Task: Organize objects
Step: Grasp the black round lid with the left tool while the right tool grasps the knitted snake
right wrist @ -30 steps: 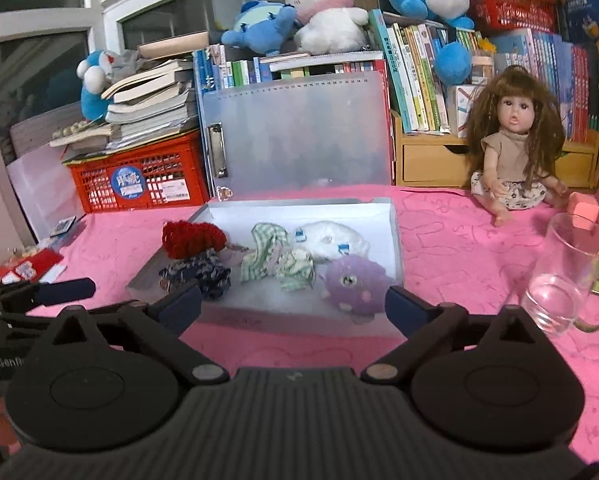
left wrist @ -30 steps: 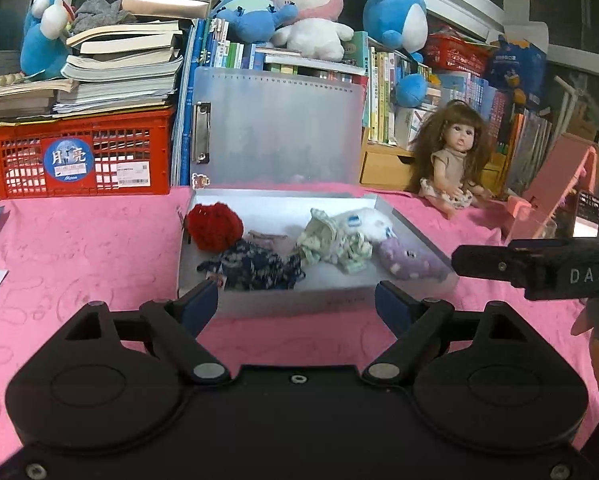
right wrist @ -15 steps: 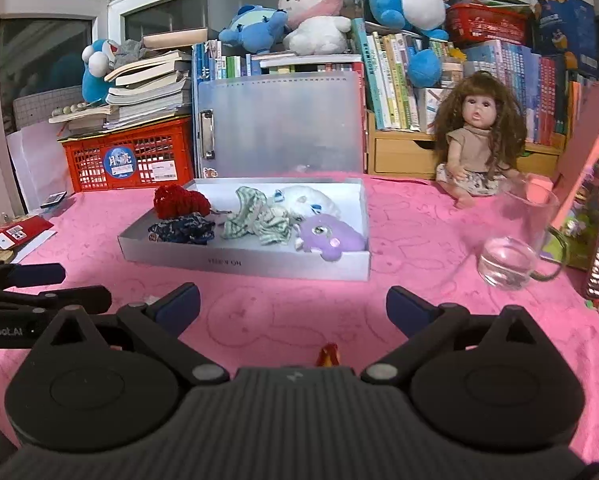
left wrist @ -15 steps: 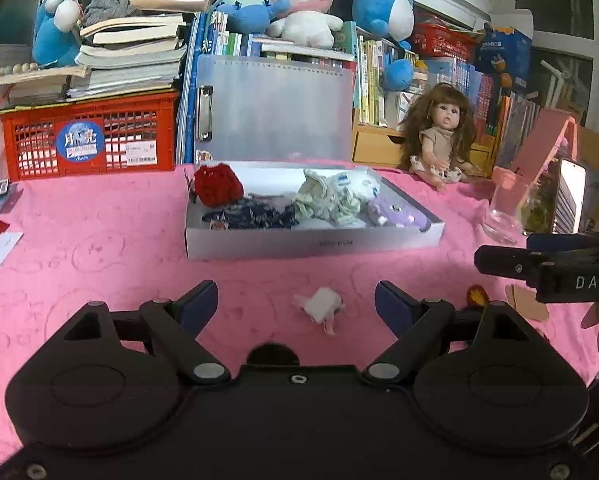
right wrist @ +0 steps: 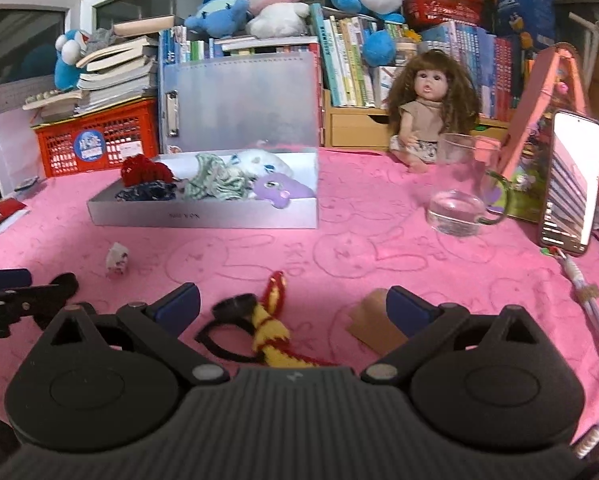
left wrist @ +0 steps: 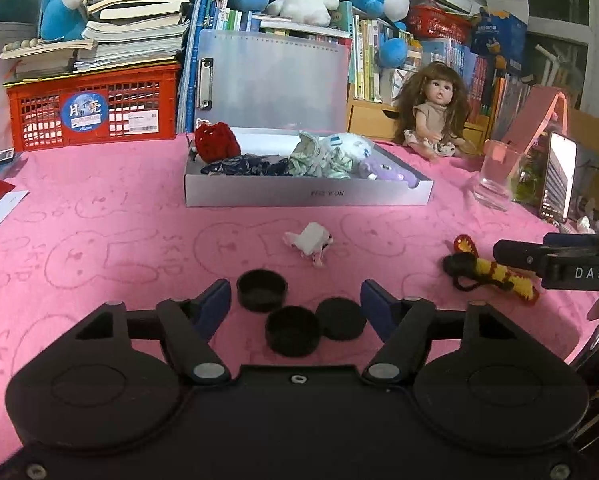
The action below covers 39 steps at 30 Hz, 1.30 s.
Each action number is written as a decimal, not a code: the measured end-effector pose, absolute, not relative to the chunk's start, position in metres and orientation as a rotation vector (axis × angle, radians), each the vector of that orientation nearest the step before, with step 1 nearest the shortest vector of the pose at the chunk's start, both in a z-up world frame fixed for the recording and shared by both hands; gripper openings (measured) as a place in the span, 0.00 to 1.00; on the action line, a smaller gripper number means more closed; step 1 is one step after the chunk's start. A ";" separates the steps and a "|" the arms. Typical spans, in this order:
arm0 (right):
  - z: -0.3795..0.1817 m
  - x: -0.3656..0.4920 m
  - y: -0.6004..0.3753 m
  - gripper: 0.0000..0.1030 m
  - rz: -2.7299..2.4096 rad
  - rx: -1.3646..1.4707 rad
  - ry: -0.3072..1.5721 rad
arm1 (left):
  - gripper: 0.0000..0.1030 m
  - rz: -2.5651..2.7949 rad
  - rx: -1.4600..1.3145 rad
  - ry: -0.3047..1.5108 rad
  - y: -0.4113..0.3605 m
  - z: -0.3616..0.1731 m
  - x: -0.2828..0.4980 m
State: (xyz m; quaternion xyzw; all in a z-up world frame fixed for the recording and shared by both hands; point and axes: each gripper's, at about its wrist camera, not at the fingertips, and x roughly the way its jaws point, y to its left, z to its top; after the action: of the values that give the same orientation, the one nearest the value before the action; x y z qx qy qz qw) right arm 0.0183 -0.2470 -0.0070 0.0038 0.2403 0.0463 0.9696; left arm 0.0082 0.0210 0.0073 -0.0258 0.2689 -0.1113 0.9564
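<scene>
Both released: left hand-held gripper (left wrist: 295, 304) should straddle one black cap (left wrist: 261, 290) at 11 o'clock, right hand-held gripper (right wrist: 293, 306) w/ knit scrunchie (right wrist: 269, 326) btwn its fingers, then box (right wrist: 203, 212) at 12.

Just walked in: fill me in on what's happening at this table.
A person is tidying small things on a pink tablecloth, with a gripper in each hand. The left gripper is open over three black caps; the right gripper is open over a red and yellow knitted piece. Neither holds anything. The grey box beyond them already has soft toys and cloth items in it. A small white item lies loose on the cloth.
</scene>
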 end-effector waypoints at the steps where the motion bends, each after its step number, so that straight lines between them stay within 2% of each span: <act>1: -0.008 0.017 -0.247 1.00 0.089 0.005 0.485 | 0.61 -0.224 -0.055 0.549 0.021 0.006 0.007; 6: -0.011 0.011 -0.245 1.00 0.110 0.010 0.478 | 0.46 -0.224 -0.067 0.571 0.023 0.002 0.004; 9: -0.012 0.009 -0.242 0.95 0.126 0.012 0.471 | 0.39 -0.217 -0.056 0.562 0.022 0.002 0.001; 13: -0.013 0.008 -0.243 0.67 0.078 0.034 0.464 | 0.32 -0.219 -0.042 0.551 0.021 0.002 -0.003; 14: -0.013 0.008 -0.244 0.61 0.074 0.045 0.471 | 0.32 -0.219 -0.038 0.551 0.020 0.002 -0.004; 16: -0.015 0.009 -0.246 0.59 0.083 0.060 0.483 | 0.32 -0.218 -0.031 0.550 0.019 0.001 -0.005; 28: -0.023 0.012 -0.237 0.55 0.116 0.038 0.514 | 0.32 -0.202 -0.019 0.536 0.019 -0.001 -0.008; 35: -0.029 0.017 -0.239 0.42 0.094 0.059 0.547 | 0.31 -0.201 -0.014 0.538 0.020 -0.002 -0.009; 39: -0.030 0.017 -0.237 0.40 0.093 0.046 0.549 | 0.31 -0.210 -0.009 0.545 0.016 -0.005 -0.008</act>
State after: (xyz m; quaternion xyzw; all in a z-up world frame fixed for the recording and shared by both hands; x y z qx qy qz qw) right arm 0.0170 -0.2374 -0.0300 0.0227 0.2712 0.0457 0.9612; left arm -0.0081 0.0163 -0.0045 -0.0044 0.2684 -0.1035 0.9577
